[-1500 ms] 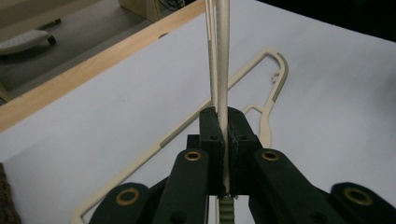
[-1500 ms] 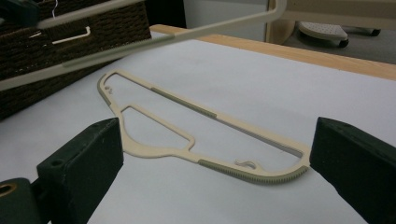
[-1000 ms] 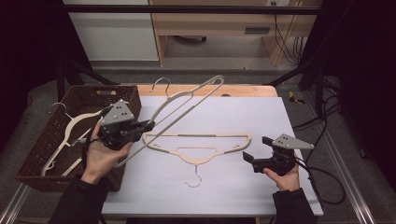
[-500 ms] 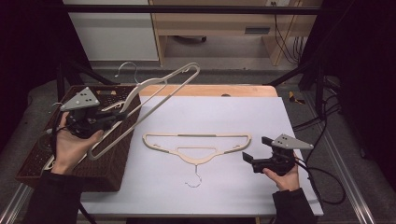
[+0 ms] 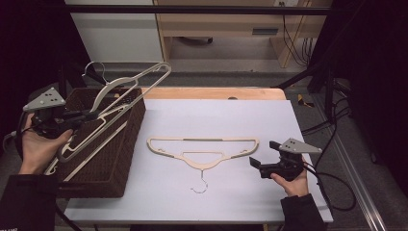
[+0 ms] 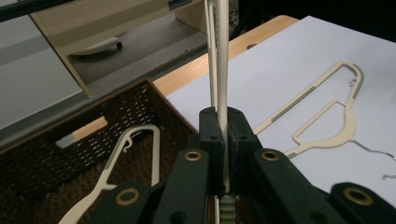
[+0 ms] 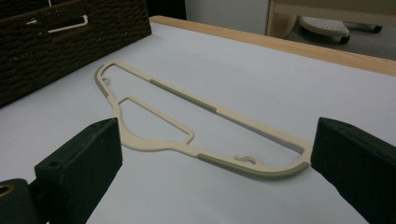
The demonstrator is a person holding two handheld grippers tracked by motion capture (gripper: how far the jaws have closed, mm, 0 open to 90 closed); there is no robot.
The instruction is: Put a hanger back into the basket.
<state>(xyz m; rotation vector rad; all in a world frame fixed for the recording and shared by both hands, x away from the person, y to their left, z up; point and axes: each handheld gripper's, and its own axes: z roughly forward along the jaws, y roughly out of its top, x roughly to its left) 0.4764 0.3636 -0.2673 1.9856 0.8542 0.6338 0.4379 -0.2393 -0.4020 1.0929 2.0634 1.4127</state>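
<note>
Change: While the left gripper (image 5: 77,116) has carried the clamped hanger (image 5: 126,91) from the tabletop's middle to over the basket (image 5: 126,144), dropping it in comes next.
Right gripper (image 5: 262,166): jaws apart, near front-right edge.
Second hanger (image 5: 202,147): flat at tabletop's centre.

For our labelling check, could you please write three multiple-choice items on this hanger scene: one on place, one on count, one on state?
1. Where does the cream plastic hanger with the wire hook lie?
A in the basket
B on the white table top
C on the floor

2. How many hangers lie on the table top?
A one
B two
C three

3. The left gripper is
A open
B shut on a held cream hanger
C laid down

B: it lies flat on the white top. A: one, alone. B: its jaws pinch the bar above the brown wicker basket.
</note>
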